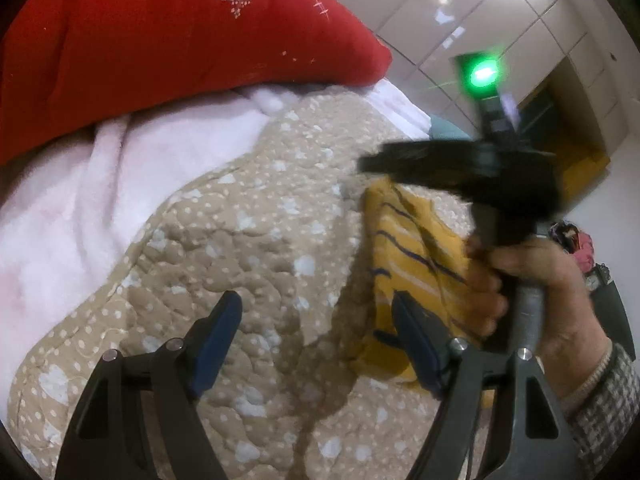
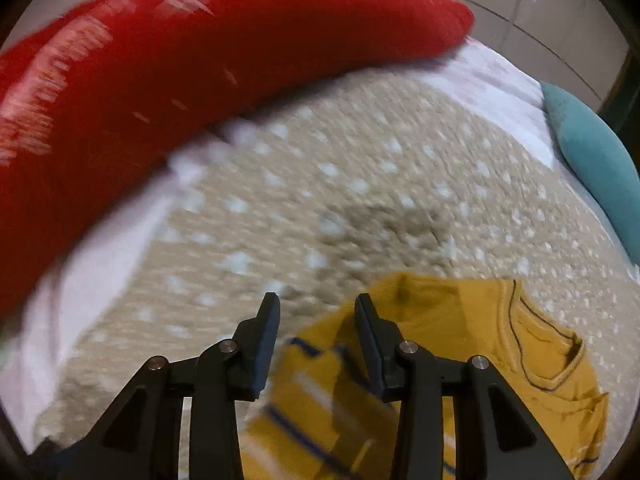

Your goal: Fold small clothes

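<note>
Fingers of the left gripper (image 1: pixel 316 322) stand wide apart over a beige dotted quilt (image 1: pixel 248 248), gripping nothing; the yellow striped shirt (image 1: pixel 416 248) lies on the quilt just beside the right-hand finger. A hand (image 1: pixel 548 280) holds the blurred right gripper's handle above the shirt. Behind lie a red pillow (image 1: pixel 180 40) and a white blanket (image 1: pixel 80 200).

From the right wrist, the right gripper (image 2: pixel 318 304) is parted and empty, above the shirt's (image 2: pixel 460 320) edge. A teal cushion (image 2: pixel 596 160) lies at the far right.
</note>
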Available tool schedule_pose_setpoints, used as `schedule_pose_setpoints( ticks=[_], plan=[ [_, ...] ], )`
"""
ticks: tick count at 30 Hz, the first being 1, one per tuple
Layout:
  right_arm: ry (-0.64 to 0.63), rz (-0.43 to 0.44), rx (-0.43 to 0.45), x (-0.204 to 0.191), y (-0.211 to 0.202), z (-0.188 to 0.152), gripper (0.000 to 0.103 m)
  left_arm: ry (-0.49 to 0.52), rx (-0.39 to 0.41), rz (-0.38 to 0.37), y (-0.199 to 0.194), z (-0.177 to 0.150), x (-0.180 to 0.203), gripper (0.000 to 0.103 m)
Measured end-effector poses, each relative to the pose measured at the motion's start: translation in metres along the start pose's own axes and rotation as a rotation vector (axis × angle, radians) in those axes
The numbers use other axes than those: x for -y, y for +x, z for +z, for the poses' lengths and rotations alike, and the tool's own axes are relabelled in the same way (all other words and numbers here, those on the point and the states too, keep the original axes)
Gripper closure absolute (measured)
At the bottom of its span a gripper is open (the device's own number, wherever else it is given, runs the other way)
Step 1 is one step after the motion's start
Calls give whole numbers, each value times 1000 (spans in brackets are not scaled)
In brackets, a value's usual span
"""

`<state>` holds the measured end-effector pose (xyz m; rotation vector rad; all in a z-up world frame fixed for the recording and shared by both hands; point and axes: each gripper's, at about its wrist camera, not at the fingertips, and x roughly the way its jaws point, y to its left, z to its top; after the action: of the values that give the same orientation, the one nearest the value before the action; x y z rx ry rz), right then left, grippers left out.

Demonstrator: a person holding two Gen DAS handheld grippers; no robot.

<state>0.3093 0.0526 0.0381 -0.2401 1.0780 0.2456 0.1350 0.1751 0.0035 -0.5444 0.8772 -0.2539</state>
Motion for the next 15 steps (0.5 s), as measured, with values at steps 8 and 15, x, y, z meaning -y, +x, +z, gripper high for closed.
schedule_pose_setpoints(
  ticks=[8,15],
  plan=[
    [90,3,41,44,-76,-57,40,127,-135,-94,20,-1,22,27],
    [188,-73,50,115,-122,-142,39,198,-194,-150,28,-12,34,87]
  ],
)
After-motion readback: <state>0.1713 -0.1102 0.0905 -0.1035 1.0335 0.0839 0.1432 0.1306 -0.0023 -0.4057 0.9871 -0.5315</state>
